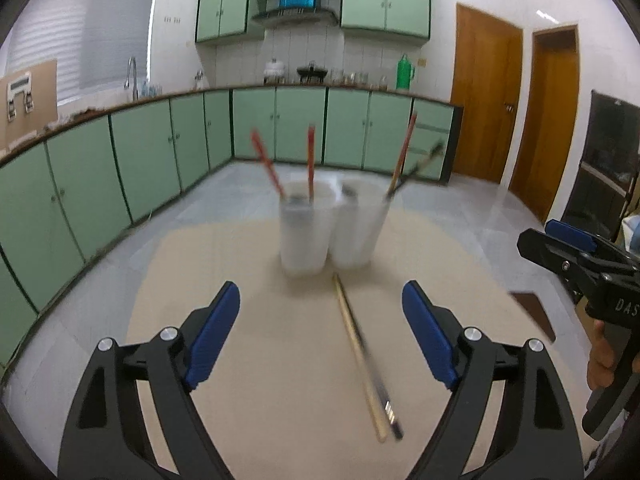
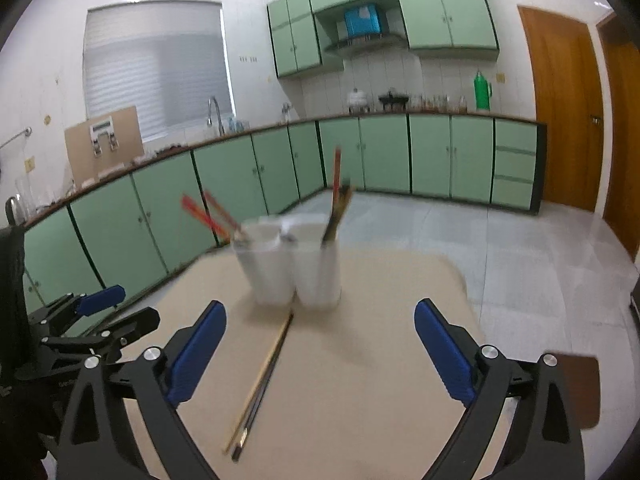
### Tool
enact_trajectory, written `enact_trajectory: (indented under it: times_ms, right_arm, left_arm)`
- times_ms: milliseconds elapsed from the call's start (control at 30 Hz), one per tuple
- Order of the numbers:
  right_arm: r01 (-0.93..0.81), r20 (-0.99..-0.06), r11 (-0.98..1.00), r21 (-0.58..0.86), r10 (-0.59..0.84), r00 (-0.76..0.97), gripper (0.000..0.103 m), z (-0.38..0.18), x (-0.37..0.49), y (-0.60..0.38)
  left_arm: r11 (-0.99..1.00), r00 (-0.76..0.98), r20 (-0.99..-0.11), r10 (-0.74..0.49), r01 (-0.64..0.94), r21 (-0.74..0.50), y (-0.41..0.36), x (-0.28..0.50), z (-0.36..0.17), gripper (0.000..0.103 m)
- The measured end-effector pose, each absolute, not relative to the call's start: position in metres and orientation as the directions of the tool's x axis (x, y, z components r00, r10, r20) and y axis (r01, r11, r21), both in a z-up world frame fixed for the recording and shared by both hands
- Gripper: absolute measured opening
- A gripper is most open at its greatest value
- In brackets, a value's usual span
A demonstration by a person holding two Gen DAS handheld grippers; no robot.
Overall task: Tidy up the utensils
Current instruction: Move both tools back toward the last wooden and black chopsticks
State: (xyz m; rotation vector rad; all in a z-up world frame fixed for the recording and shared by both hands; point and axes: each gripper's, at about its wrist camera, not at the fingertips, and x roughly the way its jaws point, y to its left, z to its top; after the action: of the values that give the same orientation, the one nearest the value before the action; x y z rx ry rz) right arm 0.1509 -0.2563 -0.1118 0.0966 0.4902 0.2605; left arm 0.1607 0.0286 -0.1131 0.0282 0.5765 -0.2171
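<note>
Hovering over the table, left gripper tilts down, jaws spread, nothing held. Right gripper likewise, released and empty. Two loose chopsticks lie on the table between each gripper's fingers, untouched. Beyond stand two white cups, side by side, holding red and dark chopsticks.
</note>
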Motion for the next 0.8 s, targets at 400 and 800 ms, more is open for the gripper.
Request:
enact_trajectory:
  times_ms: [400, 800]
  right_arm:
    - [-0.207, -0.629, 0.971, 0.124, 0.238, 0.74, 0.093, -0.194, 0.132, -0.221]
    - [-0.269, -0.716, 0.96, 0.083, 0.245, 0.654, 0.061, -0.227, 0.125, -0.182]
  left_arm:
    - [0.988, 0.722, -0.682, -0.117, 0.157, -0.003, 0.049, 0.148, -0.192, 0.081]
    - [0.992, 0.68, -0.728, -0.087, 0.125, -0.001, 0.059, 0.145, -0.211, 0.081]
